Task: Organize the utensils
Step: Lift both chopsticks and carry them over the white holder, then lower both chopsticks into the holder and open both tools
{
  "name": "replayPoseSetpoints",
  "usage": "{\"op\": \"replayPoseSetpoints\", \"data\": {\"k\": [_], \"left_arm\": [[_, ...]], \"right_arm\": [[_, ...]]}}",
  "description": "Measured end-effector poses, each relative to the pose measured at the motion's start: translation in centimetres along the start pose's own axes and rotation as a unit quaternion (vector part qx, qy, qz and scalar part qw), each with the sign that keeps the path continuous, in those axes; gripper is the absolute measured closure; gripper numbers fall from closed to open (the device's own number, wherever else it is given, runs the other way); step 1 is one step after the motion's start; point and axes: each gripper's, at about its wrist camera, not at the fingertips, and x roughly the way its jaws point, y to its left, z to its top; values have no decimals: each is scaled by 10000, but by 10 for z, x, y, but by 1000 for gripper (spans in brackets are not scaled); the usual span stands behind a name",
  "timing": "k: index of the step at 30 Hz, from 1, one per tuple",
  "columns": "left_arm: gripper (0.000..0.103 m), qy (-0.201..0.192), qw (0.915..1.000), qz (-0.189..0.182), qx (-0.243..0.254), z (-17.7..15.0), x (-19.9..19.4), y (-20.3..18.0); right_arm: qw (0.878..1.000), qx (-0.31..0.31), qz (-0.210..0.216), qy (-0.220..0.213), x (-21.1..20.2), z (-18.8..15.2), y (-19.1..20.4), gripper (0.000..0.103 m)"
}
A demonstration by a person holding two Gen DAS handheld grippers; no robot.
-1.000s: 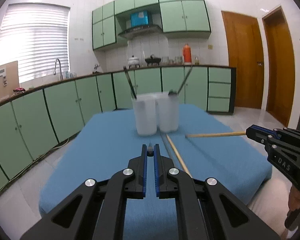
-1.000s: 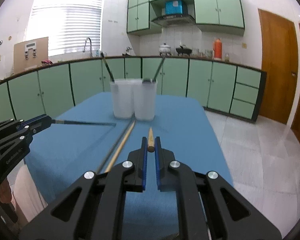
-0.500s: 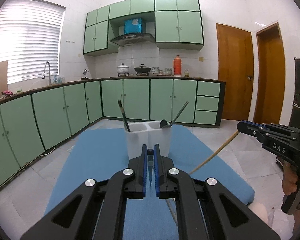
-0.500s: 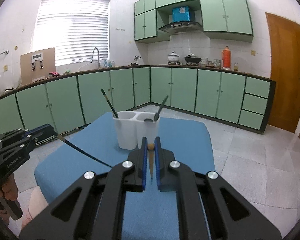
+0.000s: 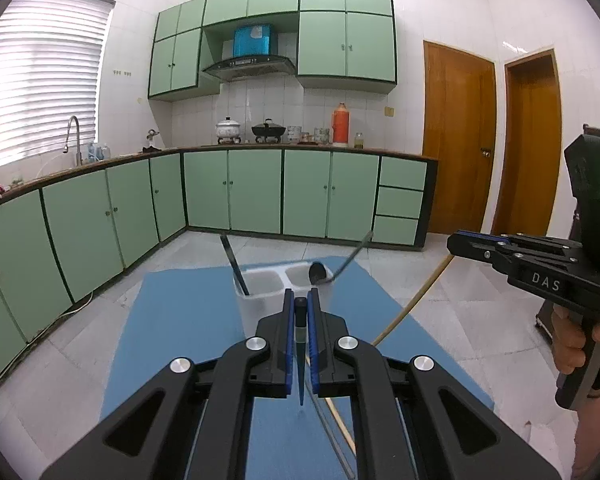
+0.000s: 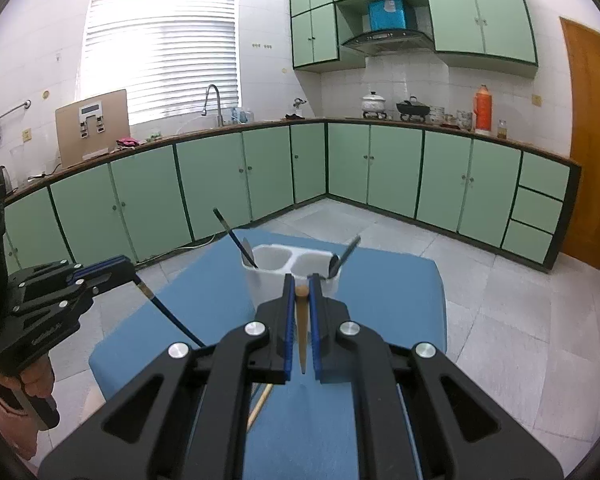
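My left gripper (image 5: pixel 300 308) is shut on a dark chopstick (image 5: pixel 301 352) that hangs point down above the blue table (image 5: pixel 172 320). My right gripper (image 6: pixel 301 292) is shut on a wooden chopstick (image 6: pixel 302 332), also point down. Both are held high, short of a white two-cup holder (image 6: pixel 288 270). Its left cup holds a dark utensil (image 6: pixel 234 238) and its right cup a spoon (image 6: pixel 342 258). The right gripper also shows in the left wrist view (image 5: pixel 460 242), and the left gripper in the right wrist view (image 6: pixel 120 268).
More chopsticks lie on the blue cloth below the grippers (image 5: pixel 336 420). Green cabinets (image 6: pixel 220 176) and a counter run around the room. Tiled floor (image 6: pixel 500 292) surrounds the table. Wooden doors (image 5: pixel 460 140) stand at the right.
Both grippers have lifted their chopsticks off the table and tilted them from lying flat to hanging point down. The view has risen above the holder.
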Motion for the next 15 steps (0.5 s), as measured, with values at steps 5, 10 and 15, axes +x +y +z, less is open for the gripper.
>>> {"op": "replayPoseSetpoints", "data": {"k": [5,10,15], "left_arm": [[97,-382,9992,34,65,28,-8,3],[97,-908,9957,109,133,67,-11,4],[97,-1318,9910,207,129,102,1,6]], "right_arm": [[9996,8,248,-163,-10,31,-4,97],[9989,-27,189,-417,-15,71,-8,97],[9980,-123,74,-609,-4,109,-12,97]]}}
